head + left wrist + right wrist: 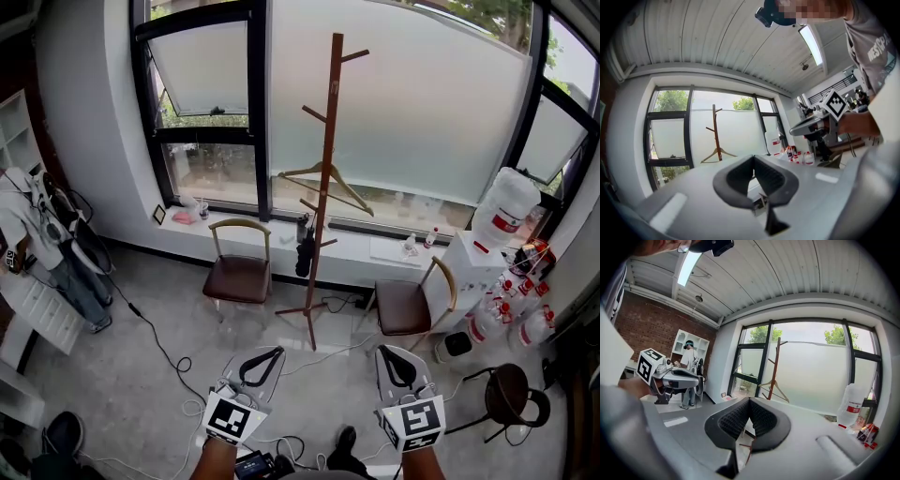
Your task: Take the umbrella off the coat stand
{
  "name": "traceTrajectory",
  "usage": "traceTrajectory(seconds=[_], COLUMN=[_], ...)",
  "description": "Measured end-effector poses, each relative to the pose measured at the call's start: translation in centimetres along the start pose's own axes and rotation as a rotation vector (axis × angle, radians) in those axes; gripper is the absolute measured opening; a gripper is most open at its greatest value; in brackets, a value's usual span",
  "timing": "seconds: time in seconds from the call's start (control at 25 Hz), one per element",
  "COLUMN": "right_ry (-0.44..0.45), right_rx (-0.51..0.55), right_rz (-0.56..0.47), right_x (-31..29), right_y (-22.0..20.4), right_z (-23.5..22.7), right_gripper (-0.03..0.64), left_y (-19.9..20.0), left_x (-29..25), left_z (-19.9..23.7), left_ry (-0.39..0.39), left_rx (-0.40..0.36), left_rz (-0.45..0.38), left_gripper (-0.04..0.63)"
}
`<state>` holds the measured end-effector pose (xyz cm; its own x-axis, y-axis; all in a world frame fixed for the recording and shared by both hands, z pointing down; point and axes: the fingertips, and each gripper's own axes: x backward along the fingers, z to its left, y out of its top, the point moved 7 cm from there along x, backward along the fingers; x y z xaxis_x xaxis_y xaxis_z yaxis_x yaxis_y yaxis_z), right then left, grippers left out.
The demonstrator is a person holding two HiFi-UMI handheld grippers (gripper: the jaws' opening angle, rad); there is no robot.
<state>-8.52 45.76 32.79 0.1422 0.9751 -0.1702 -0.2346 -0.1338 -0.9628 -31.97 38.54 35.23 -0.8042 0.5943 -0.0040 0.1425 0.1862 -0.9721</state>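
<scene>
A tall brown wooden coat stand (323, 187) rises before the frosted window. A wooden hanger (326, 178) hangs on it at mid-height, and a short black folded umbrella (305, 255) dangles from a low peg. My left gripper (269, 352) and right gripper (387, 352) are low in the head view, well short of the stand, both shut and empty. The stand (716, 131) shows far off beyond my left gripper (753, 157). In the right gripper view the stand (774, 369) is beyond my right gripper (750, 400). The jaws hide the umbrella in both gripper views.
Two brown-seated chairs (237, 277) (405, 305) flank the stand's base. A water dispenser with its bottle (502, 211), several spray bottles (511, 314) and a dark stool (511, 394) are on the right. Cables (164, 352) cross the floor. Clothes (37, 234) hang at the left.
</scene>
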Motion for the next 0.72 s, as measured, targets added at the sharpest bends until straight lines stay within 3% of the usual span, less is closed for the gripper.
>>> traceTrajectory(seconds=[0.72], right_ry=[0.153], right_rx=[-0.021], right_rz=[-0.041], right_x=[-7.2], right_y=[-2.4], right_z=[-12.6], right_gripper=[0.002], left_y=[0.4], left_x=[-11.7], left_z=[-2.4], left_ry=[0.116], left_rx=[-0.022], left_rz=[0.087], left_gripper=[0.002])
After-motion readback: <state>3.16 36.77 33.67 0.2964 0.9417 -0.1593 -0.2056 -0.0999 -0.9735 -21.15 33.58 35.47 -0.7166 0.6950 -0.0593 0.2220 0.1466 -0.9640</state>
